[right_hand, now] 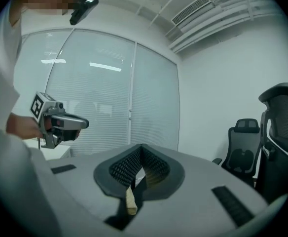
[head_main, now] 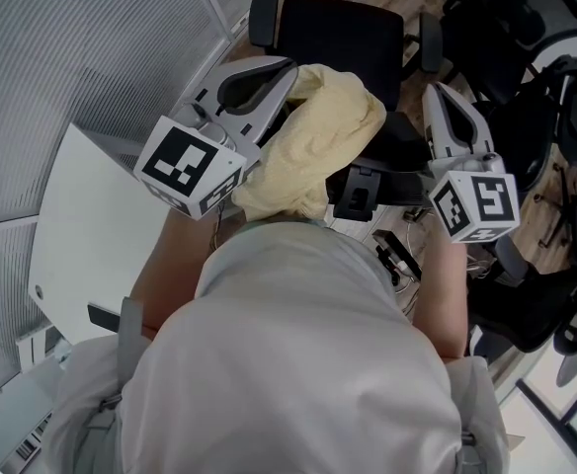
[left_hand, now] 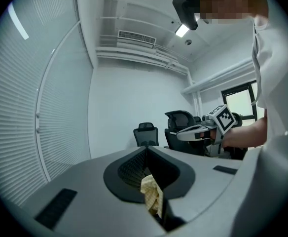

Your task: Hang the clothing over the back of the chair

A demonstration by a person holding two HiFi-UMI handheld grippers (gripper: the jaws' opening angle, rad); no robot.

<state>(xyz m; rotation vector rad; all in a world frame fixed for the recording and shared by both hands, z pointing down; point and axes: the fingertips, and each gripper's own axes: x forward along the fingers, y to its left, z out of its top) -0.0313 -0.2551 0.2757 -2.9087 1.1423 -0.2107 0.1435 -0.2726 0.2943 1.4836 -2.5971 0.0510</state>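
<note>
Yellow clothing (head_main: pixel 313 146) was held up by the left gripper (head_main: pixel 290 79) and the right gripper (head_main: pixel 437 97) over the black chair (head_main: pixel 343 23).
The head view showed the clothing bunched in the air against the left gripper, in front of the person, but the fabric's reach to the right gripper could not be followed there. The gripper views settled the grip. The left fingers (left_hand: pixel 131 169) were closed on a crumpled fold of yellow cloth, and the right fingers (right_hand: pixel 126 168) pinched a thin sliver of it. Those two views alone took in the ceiling vent (left_hand: pixel 136 36), and each showed the other gripper across from it.
</note>
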